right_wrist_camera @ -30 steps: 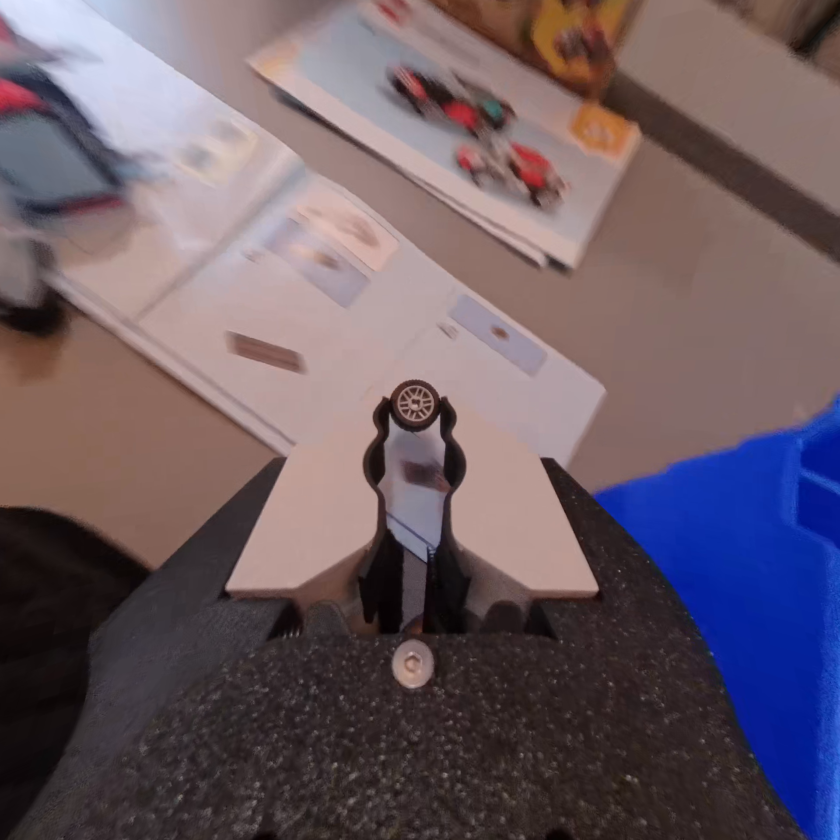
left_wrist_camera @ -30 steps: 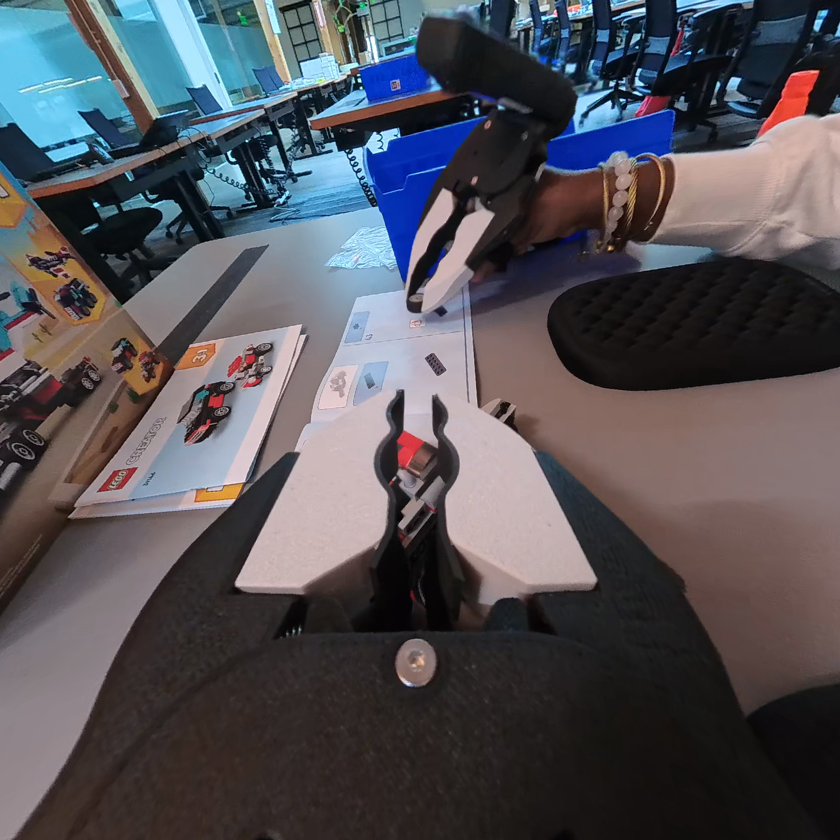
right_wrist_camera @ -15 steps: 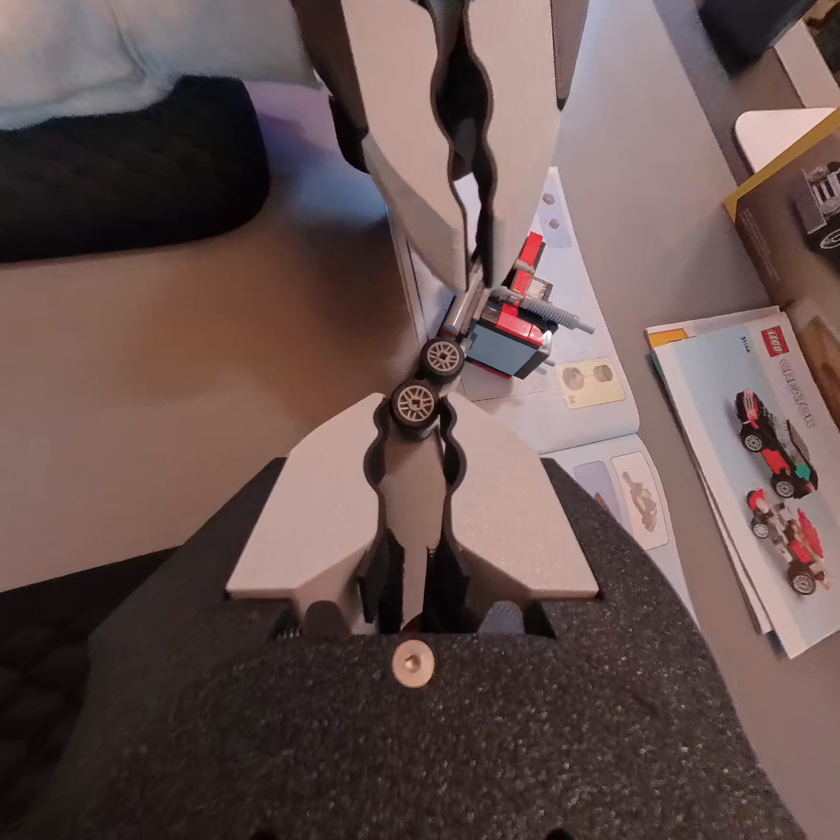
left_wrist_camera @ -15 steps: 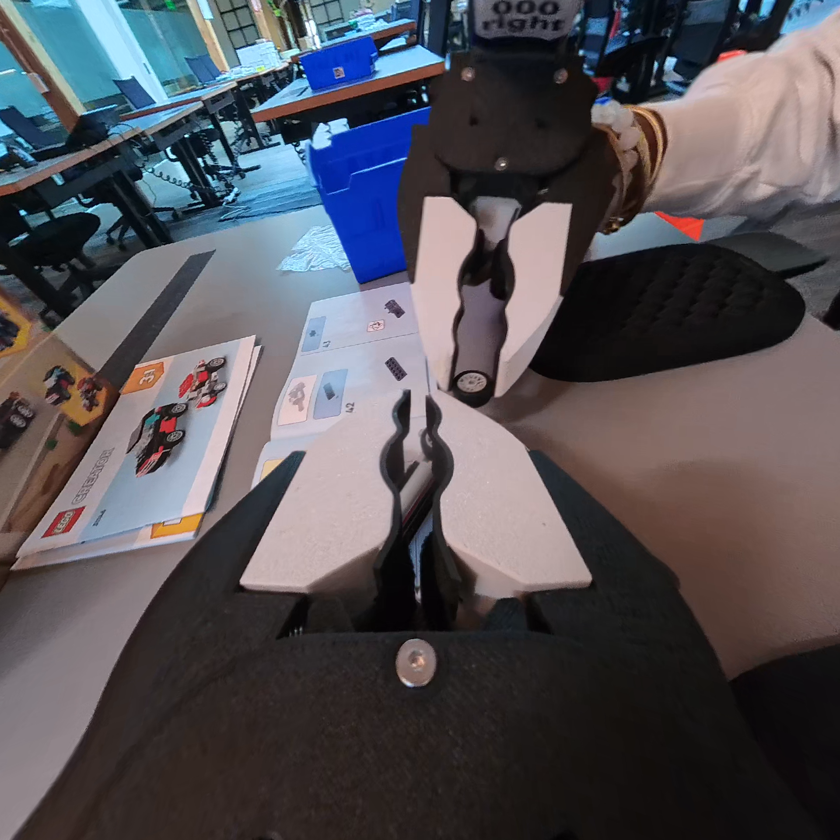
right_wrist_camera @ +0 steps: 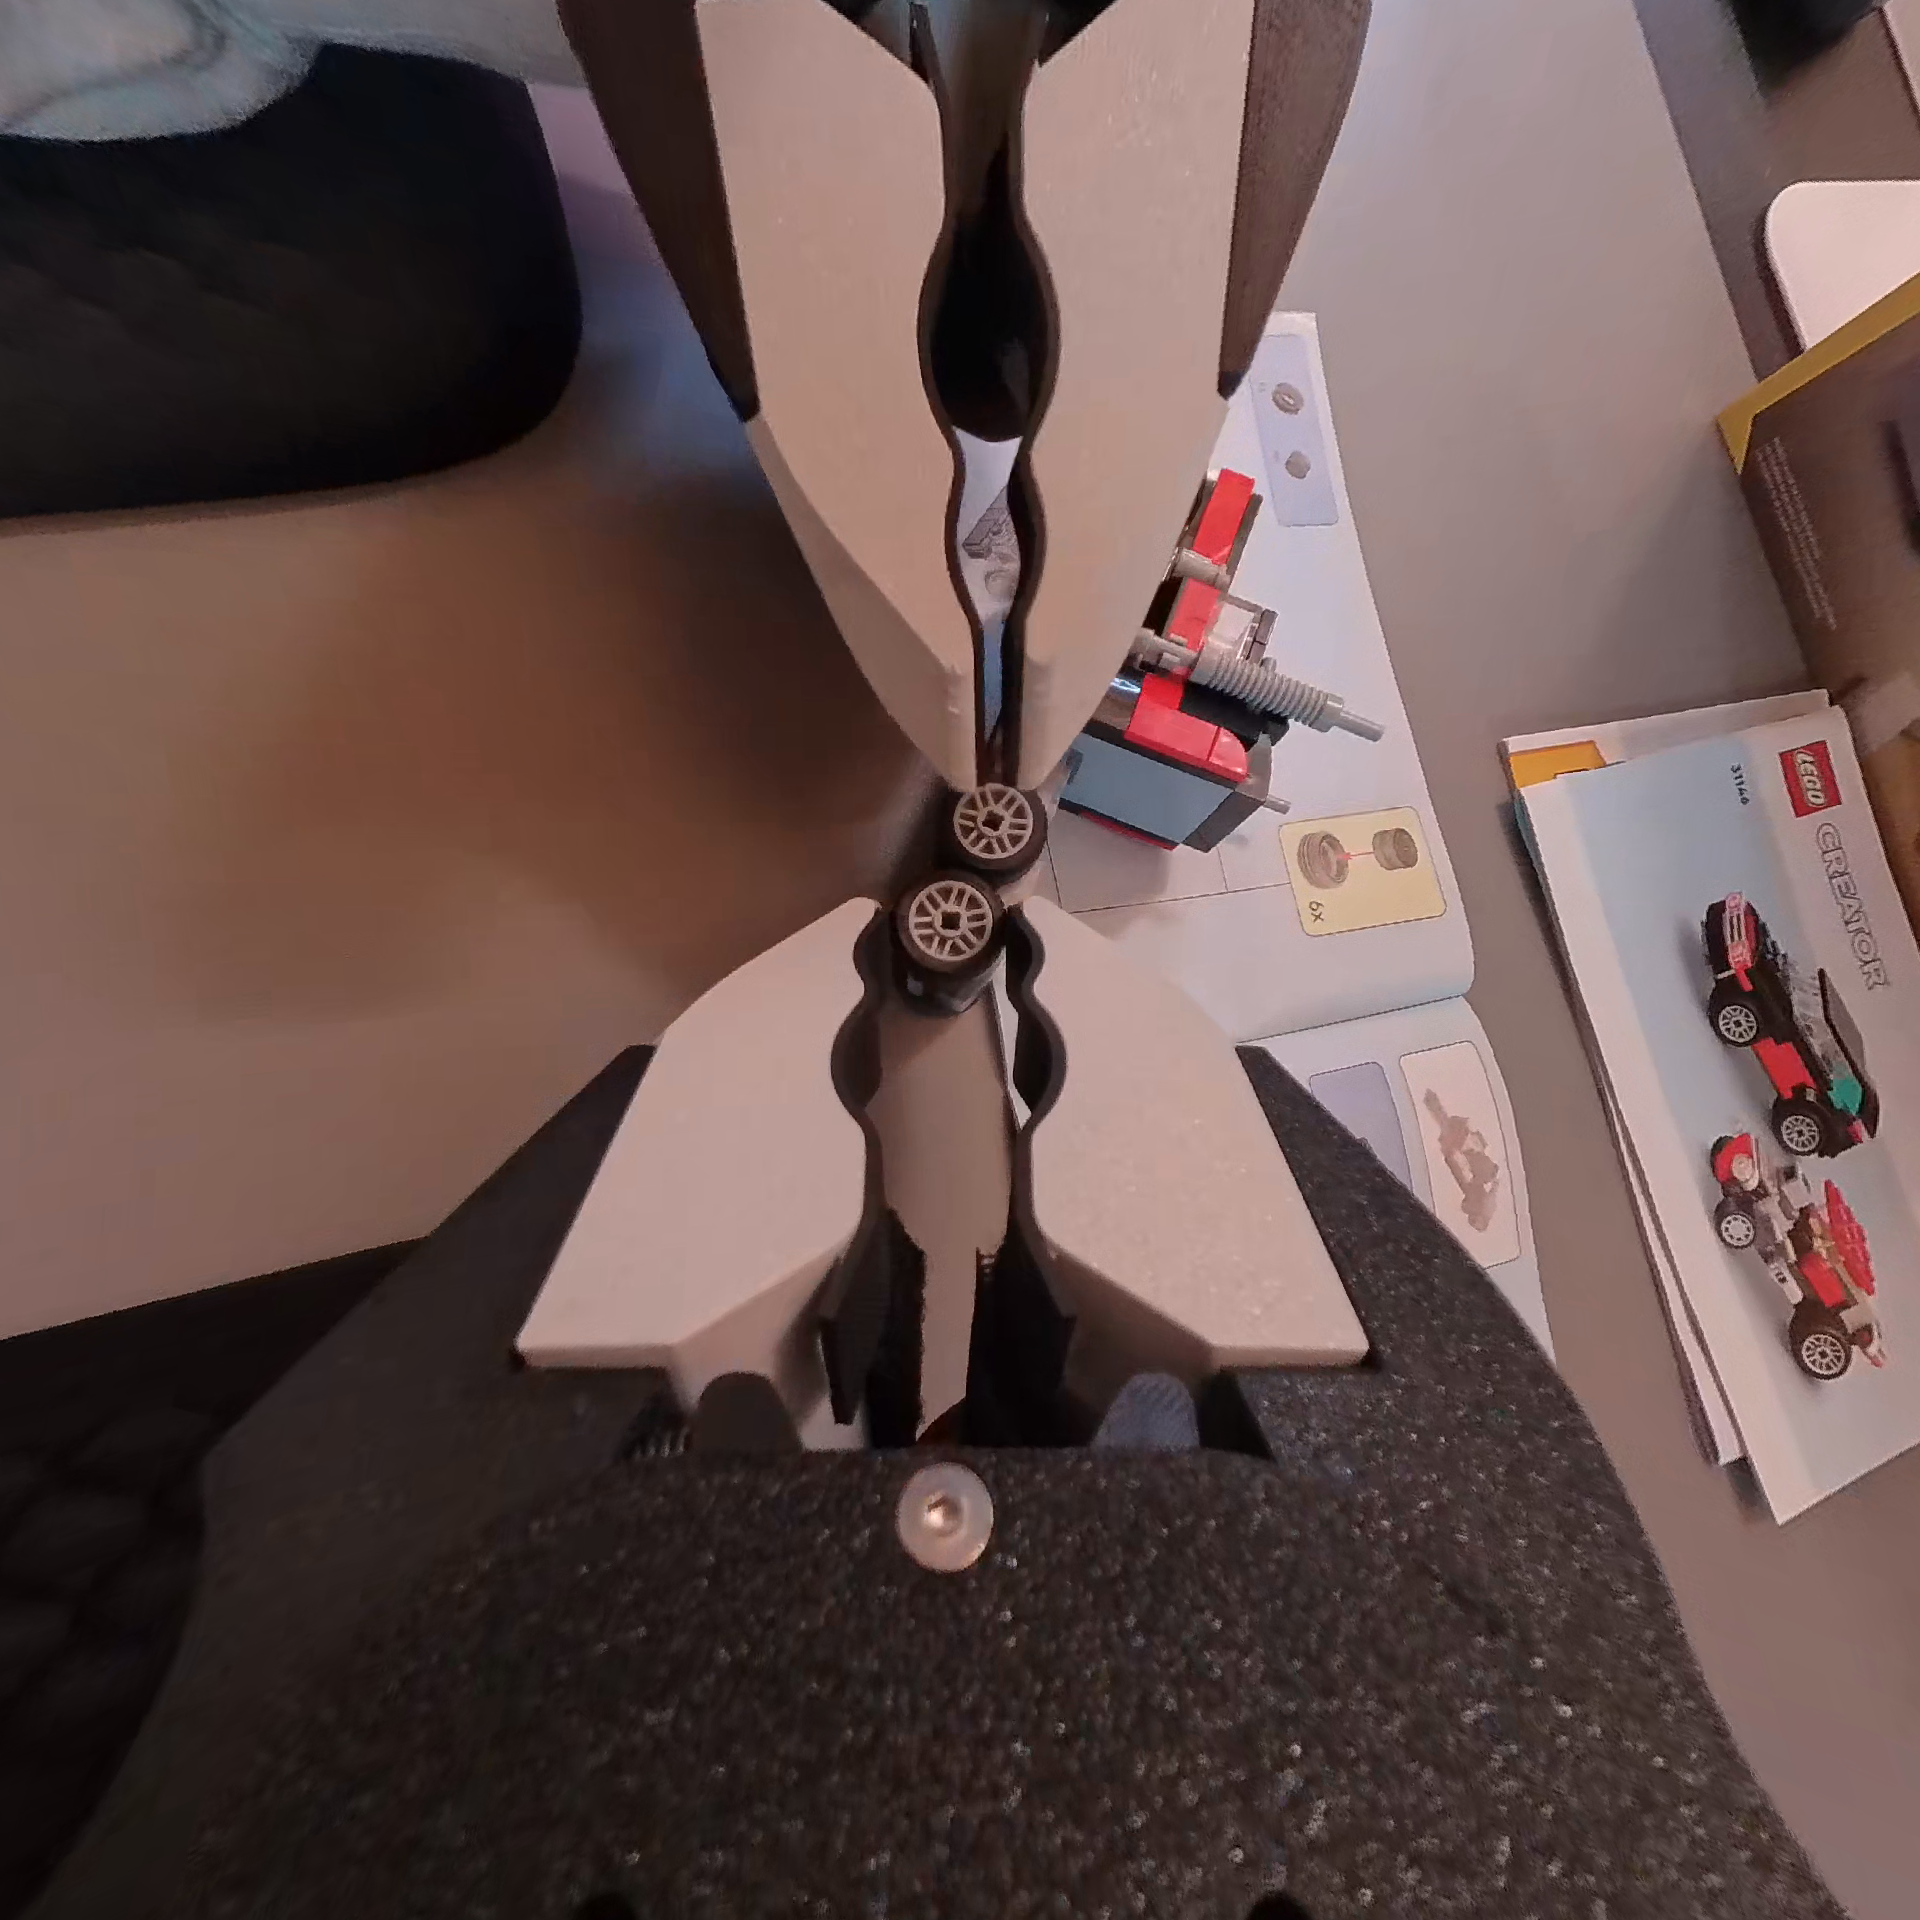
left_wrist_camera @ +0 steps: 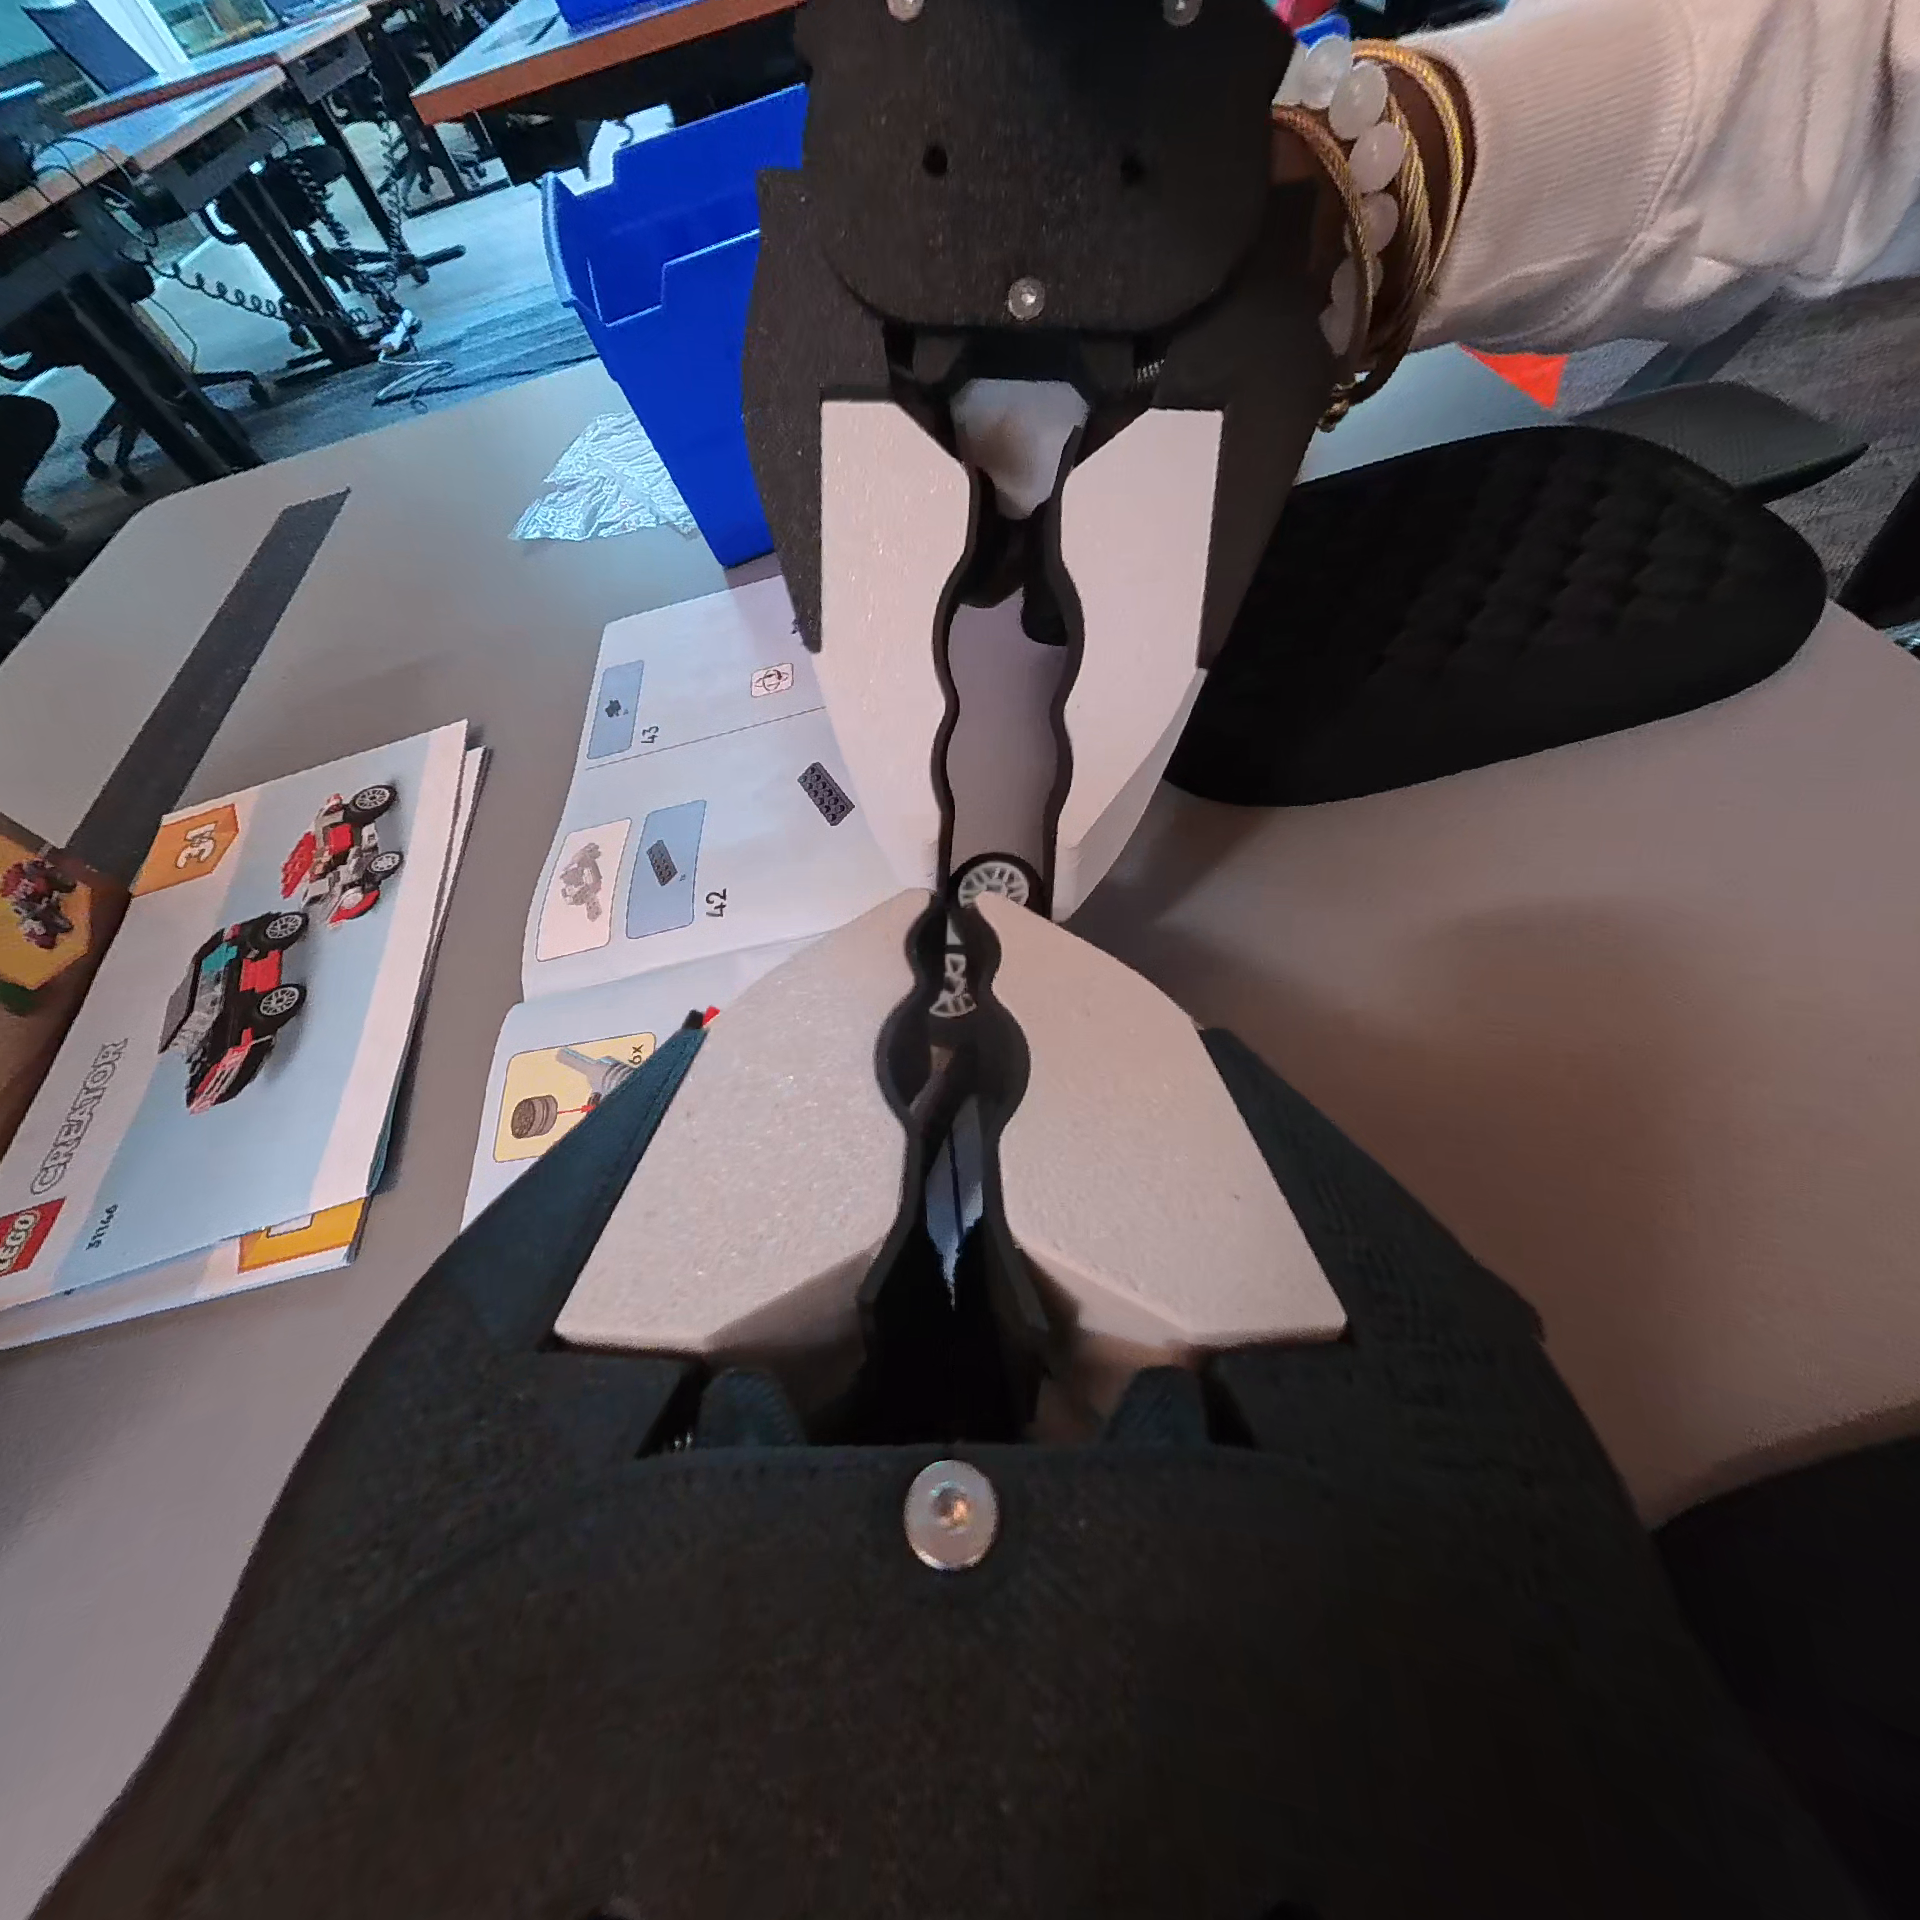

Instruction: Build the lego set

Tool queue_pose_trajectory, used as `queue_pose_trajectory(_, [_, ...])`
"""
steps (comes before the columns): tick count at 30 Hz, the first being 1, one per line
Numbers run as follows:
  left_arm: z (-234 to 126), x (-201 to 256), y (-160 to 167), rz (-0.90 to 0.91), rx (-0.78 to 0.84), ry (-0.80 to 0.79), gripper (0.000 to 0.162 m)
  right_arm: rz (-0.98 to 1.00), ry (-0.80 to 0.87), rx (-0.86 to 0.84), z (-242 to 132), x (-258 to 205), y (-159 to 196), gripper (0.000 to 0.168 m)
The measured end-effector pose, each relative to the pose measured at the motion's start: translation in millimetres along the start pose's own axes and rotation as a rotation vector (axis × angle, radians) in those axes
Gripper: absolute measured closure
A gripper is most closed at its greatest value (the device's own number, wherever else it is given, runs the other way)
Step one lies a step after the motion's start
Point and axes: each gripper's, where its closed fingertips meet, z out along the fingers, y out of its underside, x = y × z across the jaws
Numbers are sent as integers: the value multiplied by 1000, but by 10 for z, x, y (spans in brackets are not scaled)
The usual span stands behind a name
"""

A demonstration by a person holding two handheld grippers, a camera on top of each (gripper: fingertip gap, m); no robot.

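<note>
My left gripper [left_wrist_camera: 961, 920] is shut on a partly built red, blue and black lego vehicle [right_wrist_camera: 1174, 727], held above the open instruction booklet [left_wrist_camera: 675, 831]. In the left wrist view the fingers hide most of the vehicle. My right gripper [right_wrist_camera: 951, 925] is shut on a small loose wheel [right_wrist_camera: 948, 920] with a grey rim and black tyre. The two grippers point at each other, tips almost touching. The loose wheel sits right next to a wheel [right_wrist_camera: 995, 821] mounted on the vehicle. The right gripper [left_wrist_camera: 995, 883] also shows head-on in the left wrist view, and the left gripper [right_wrist_camera: 997, 764] in the right wrist view.
A closed booklet [left_wrist_camera: 239, 987] with car pictures lies left of the open one. The set's box [right_wrist_camera: 1829, 499] is beyond it. A blue bin [left_wrist_camera: 675, 312] and a crumpled plastic bag [left_wrist_camera: 613, 488] stand at the back. A black padded cushion [left_wrist_camera: 1507, 603] lies at the right. Less than 4 cm separates the two grippers' tips.
My right gripper has swung round from over the booklet to face the left gripper and moved in, bringing its wheel next to the vehicle's wheel. Both grippers stay shut.
</note>
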Motion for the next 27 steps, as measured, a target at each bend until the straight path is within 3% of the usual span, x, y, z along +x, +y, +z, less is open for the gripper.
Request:
queue_pose_trajectory(10, [283, 50, 49, 23, -145, -11, 162, 68, 11, 107, -7, 43, 38, 147])
queue_pose_trajectory(20, [270, 22, 103, -51, -228, 28, 162, 175, 9, 250, -20, 64, 63, 147])
queue_pose_trajectory(27, [378, -7, 60, -68, -430, 102, 162, 245, 9, 320, -48, 98, 109, 147])
